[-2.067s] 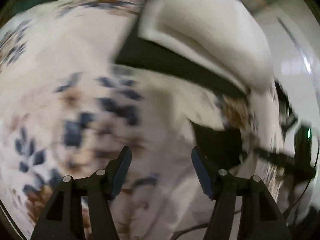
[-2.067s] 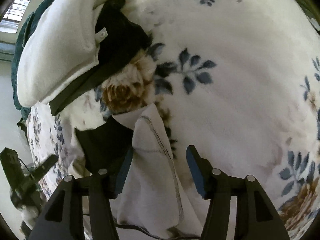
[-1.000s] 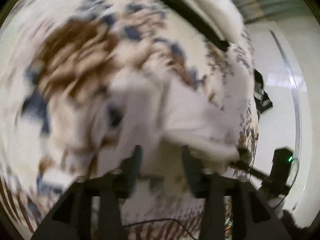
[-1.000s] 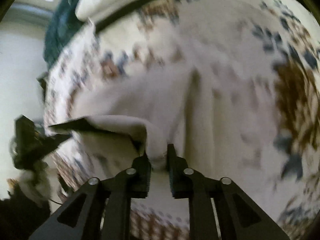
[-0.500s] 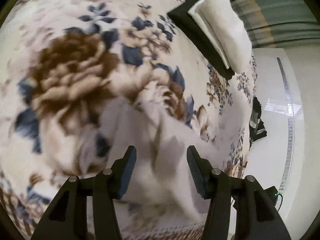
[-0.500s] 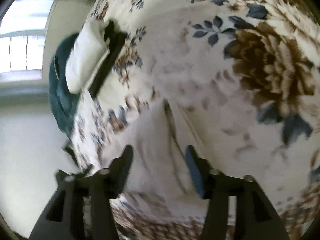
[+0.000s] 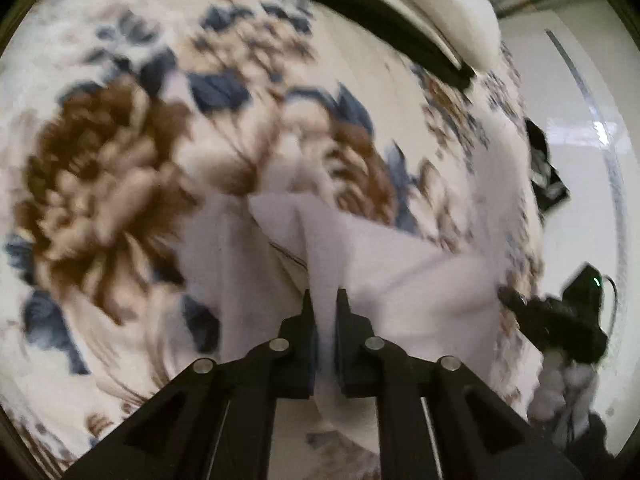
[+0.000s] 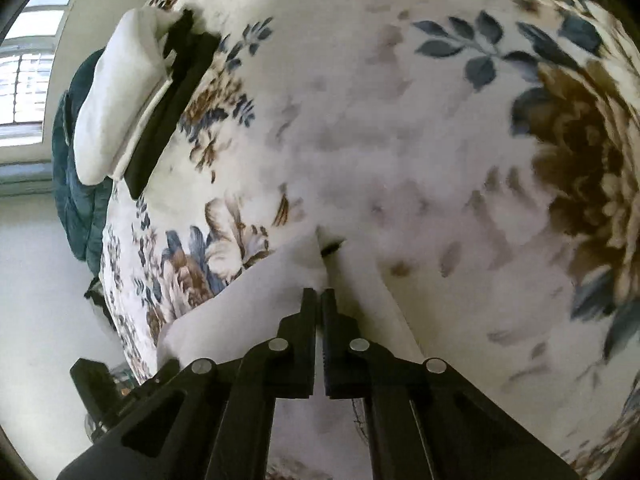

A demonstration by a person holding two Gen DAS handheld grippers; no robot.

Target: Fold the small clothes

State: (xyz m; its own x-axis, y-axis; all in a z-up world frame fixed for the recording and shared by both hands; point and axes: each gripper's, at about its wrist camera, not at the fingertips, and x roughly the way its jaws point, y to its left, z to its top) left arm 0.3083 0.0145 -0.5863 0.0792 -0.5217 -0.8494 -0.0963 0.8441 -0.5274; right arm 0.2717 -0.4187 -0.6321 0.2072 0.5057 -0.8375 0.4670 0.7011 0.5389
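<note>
A small white garment (image 7: 360,264) lies crumpled on the floral bedspread (image 7: 120,184) near the bed's edge. My left gripper (image 7: 325,300) is shut on a raised fold of it, with white cloth between the fingers. The same white garment shows in the right wrist view (image 8: 256,308), where my right gripper (image 8: 319,298) is shut on another edge of it, the fingers almost touching. A dark seam of the garment shows just beyond the right fingertips.
A stack of folded white and black clothes (image 7: 416,4) lies further back on the bed and also shows in the right wrist view (image 8: 132,92). A dark teal blanket (image 8: 76,200) hangs behind it. A black device on a stand (image 7: 560,320) stands beside the bed.
Both grippers were open half a second ago, straddling the white garment. Now both have shut on its cloth. The views have moved closer to the garment.
</note>
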